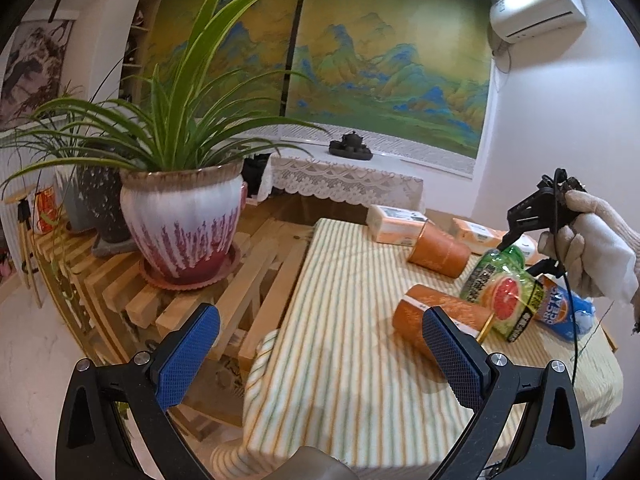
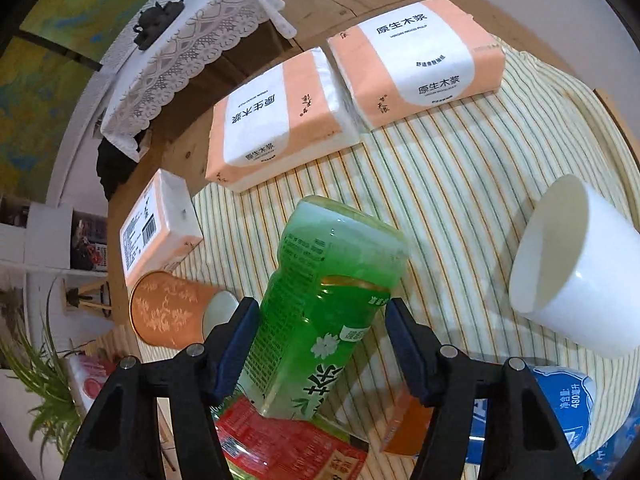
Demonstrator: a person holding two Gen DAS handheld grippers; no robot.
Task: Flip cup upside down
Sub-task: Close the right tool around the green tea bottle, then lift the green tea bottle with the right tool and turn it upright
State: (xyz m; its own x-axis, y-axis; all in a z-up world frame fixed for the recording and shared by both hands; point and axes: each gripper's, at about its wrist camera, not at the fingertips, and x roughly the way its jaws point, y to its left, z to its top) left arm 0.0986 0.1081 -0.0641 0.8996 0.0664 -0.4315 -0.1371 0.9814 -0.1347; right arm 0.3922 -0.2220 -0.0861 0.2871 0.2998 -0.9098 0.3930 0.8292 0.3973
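Observation:
Two orange paper cups lie on their sides on the striped tablecloth (image 1: 340, 320): a near one (image 1: 436, 320) and a far one (image 1: 438, 250), which also shows in the right wrist view (image 2: 168, 310). A white cup (image 2: 576, 276) lies on its side at the right. My left gripper (image 1: 320, 348) is open and empty, its right finger just in front of the near cup. My right gripper (image 2: 320, 344) is shut on a green tea bottle (image 2: 320, 304) and holds it tilted above the cloth; it shows from outside in the left wrist view (image 1: 520, 256).
Three tissue packs (image 2: 280, 120) (image 2: 416, 56) (image 2: 156, 224) lie at the table's far side. A red-labelled bottle (image 2: 288, 444) and a blue Arctic Ocean bottle (image 1: 560, 312) lie beside the held bottle. Potted plants (image 1: 184, 224) stand on a slatted bench at left.

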